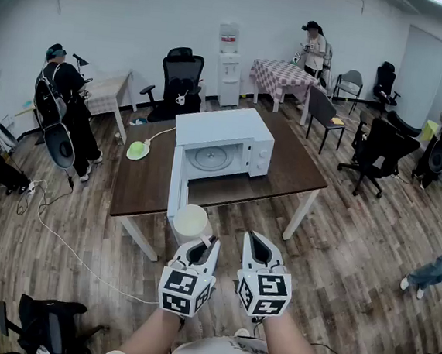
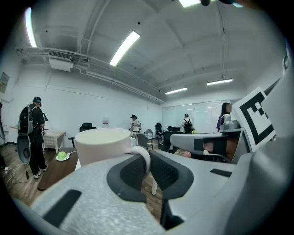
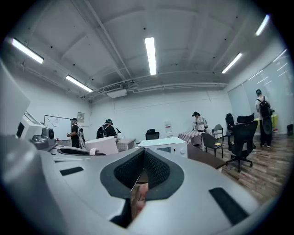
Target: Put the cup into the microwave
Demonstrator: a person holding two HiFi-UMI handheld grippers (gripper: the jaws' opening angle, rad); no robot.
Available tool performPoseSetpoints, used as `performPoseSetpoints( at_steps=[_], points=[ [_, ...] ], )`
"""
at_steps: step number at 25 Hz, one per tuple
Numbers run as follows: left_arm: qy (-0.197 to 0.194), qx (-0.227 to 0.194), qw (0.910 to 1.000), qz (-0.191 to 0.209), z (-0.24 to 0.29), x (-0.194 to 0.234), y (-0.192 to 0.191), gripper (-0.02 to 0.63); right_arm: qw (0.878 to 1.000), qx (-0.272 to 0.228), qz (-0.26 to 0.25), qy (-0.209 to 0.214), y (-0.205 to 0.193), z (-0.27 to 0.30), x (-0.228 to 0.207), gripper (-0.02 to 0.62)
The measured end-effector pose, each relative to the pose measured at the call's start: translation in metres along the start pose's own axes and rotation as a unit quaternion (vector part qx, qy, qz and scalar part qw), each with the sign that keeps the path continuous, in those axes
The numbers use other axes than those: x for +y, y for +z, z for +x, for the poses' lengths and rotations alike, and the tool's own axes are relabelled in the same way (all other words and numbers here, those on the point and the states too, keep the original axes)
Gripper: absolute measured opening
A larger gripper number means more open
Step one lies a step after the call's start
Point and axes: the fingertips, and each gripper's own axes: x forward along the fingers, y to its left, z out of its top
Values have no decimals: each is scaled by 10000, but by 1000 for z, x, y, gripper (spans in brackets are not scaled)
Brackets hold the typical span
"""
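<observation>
A white cup [image 1: 191,221] [image 2: 103,146] hangs by its handle in my left gripper [image 1: 202,244] [image 2: 148,167], whose jaws are shut on that handle. The cup is held in front of the near table edge, below the microwave's open door [image 1: 175,193]. The white microwave [image 1: 223,143] [image 3: 161,145] stands on the brown table [image 1: 150,181], its cavity with the glass turntable showing. My right gripper [image 1: 254,245] [image 3: 144,172] is beside the left one, shut with nothing between its jaws.
A green object on a small white plate [image 1: 137,150] lies at the table's left side with a white cable. Office chairs [image 1: 377,152], a water dispenser [image 1: 229,63], a checked table [image 1: 280,76] and several people stand around the room.
</observation>
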Motion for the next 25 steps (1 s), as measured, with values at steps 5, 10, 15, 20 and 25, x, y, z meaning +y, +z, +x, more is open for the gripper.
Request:
performPoseSetpoints(
  at_steps=[5,10,15,20,25],
  points=[
    [32,-1,10000,-53,18,-6,4,32,10000,45,-35,59,-1,4,-16,14],
    [106,52,9999,-66,39,-14,2,32,9997,56,43,213,-5,8,-33,14],
    [191,115,9997,-45,62,-23,-1,32,9994,112,69,313,-9,12,-57,14],
    [366,72,9993,-103,84,-31,1,32,9986,201,29,486,-11,17,-81,14],
    [406,138,9990,-122,101,-36,-7,32,9974,295,284,591,-15,23,-101,14]
  ],
)
